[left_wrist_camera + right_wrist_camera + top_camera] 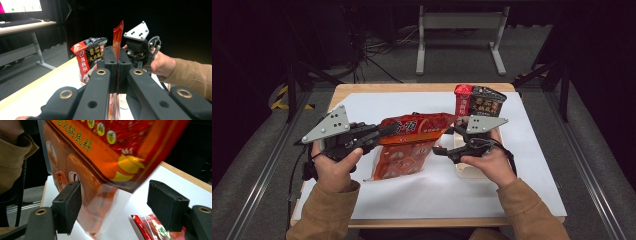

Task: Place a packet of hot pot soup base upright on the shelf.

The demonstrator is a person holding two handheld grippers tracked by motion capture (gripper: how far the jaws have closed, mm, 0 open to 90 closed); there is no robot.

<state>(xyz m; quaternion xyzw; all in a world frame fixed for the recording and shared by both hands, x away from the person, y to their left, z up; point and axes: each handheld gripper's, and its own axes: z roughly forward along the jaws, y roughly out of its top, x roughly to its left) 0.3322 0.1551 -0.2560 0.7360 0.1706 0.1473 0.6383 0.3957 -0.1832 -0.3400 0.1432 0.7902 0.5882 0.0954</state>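
White sheet [512, 165] covers your table. Your left gripper [384, 131] is clamped on the red pouch [412, 131]; your right gripper [113, 206] stands wide, holding nothing.

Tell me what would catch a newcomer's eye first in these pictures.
First, the big red-orange bag lifted over the middle of the white sheet, its edge pinched flat in the shut left tongs. Next, the right tongs, wide open near the bag's lower corner. Behind them, at the table's far edge, stands a red-and-black packet.
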